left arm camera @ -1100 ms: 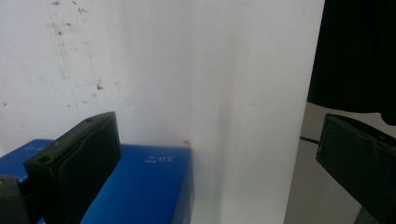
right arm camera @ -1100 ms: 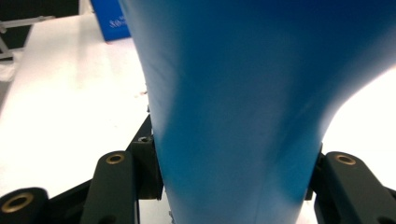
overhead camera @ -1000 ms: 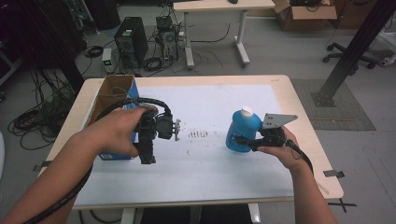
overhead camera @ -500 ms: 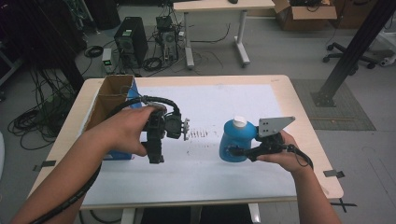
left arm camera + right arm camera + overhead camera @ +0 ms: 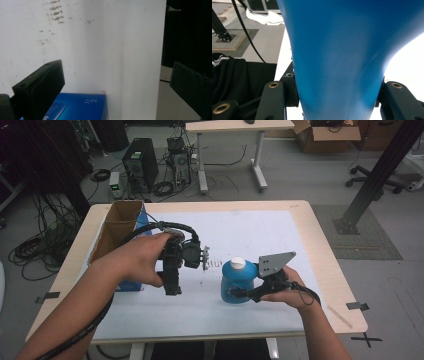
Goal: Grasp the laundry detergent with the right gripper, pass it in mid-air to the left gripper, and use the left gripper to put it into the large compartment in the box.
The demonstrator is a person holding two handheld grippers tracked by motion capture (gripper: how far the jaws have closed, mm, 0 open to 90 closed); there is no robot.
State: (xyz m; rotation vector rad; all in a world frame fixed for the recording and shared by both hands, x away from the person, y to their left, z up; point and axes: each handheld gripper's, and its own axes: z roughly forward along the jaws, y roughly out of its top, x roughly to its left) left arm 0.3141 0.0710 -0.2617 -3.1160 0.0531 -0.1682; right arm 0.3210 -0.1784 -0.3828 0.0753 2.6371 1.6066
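Right claw [image 5: 239, 294] clamped on upright blue bottle [image 5: 237, 281], white-capped, over white counter [image 5: 260, 235]; left claw [image 5: 170, 282] wide open, empty, beside blue box [image 5: 82, 107].

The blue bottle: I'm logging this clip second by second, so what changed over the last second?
The right tongs, shut on the blue bottle, carried it leftward across the white mat, closer to the left tongs. The left tongs stayed open above the mat near the blue box, barely moving. The cardboard box did not move.
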